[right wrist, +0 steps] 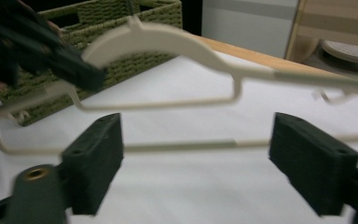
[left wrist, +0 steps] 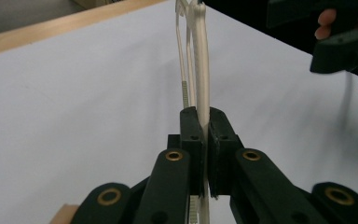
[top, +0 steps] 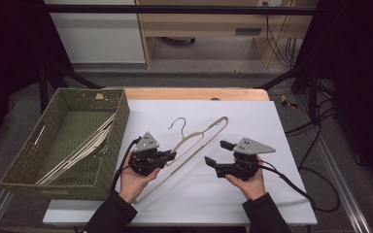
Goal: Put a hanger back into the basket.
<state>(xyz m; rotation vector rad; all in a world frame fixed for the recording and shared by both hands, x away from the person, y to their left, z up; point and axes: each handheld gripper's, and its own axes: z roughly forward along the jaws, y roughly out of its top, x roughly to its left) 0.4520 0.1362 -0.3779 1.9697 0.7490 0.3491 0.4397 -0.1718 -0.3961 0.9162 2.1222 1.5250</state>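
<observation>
Left gripper pinches the cream hanger; right gripper waits spread. Other hangers lie in the basket; this one probably follows.

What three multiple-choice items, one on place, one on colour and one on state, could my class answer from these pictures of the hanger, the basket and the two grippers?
1. Where is the woven basket?
A. At the table's left side
B. At the table's right side
C. Under the table

2. What colour is the hanger on the white sheet?
A. Red
B. Cream
C. Blue

3. How is the left gripper set?
A. Wide open over bare sheet
B. Shut on the hanger
C. Shut on the basket rim

Answers: 1 A, the high view shows the basket at the left edge, beside the sheet. 2 B, the plastic body is cream with a dark metal hook. 3 B, the left gripper view shows both jaws pressed onto a hanger bar, while the right gripper stands open.
</observation>
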